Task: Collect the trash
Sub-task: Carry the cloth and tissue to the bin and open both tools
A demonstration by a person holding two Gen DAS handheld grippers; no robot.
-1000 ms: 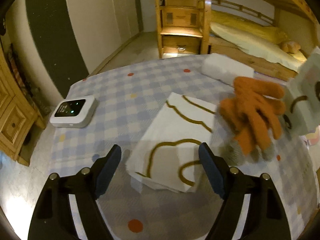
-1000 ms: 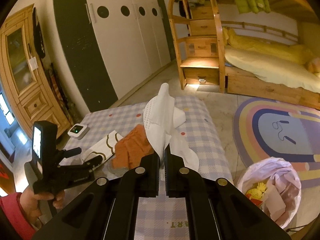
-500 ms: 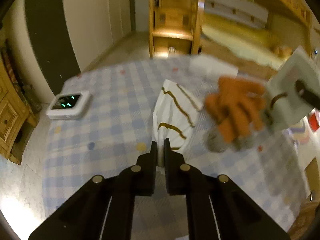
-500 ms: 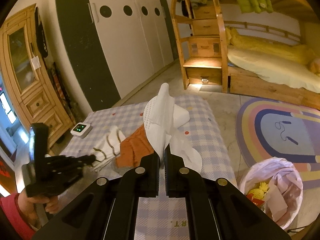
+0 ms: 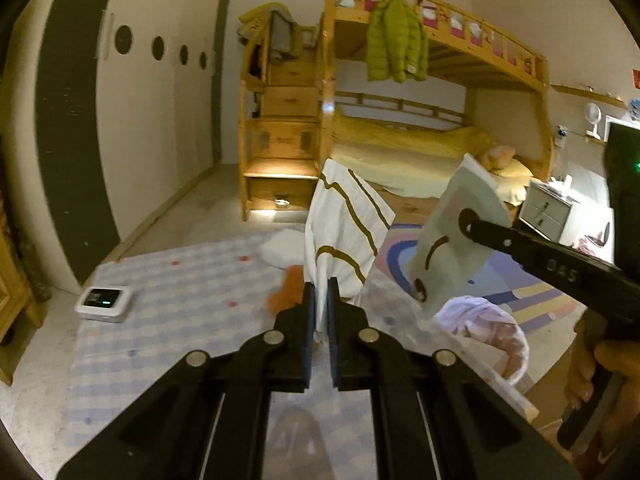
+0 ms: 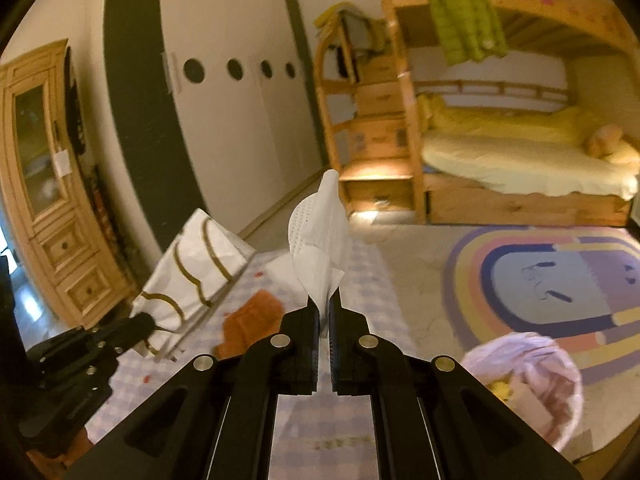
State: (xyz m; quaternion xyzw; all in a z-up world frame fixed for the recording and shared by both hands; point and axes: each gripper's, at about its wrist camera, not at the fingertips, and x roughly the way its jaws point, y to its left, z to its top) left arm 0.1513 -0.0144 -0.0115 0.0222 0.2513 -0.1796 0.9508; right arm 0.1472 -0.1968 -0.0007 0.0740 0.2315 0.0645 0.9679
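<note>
your left gripper (image 5: 319, 280) is clenched on a white paper bag with brown curved lines (image 5: 344, 224), and the bag hangs in the air above the checked table (image 5: 180, 292), clear of its surface. your right gripper (image 6: 324, 300) is clamped on a white tissue (image 6: 318, 240) that stands up from between its fingers. from the left camera the tissue shows as a pale sheet (image 5: 460, 232) pinched at the tip of the right gripper. an orange glove (image 6: 252, 322) lies on the table below the bag, and a folded white cloth (image 5: 282, 250) sits at the far edge. a small white device (image 5: 105, 303) with a green light rests near the table's left edge. the bin with a pink liner (image 6: 528, 380) stands on the floor to the right of the table, with scraps in it, beside a striped rug (image 6: 560, 272).
</note>
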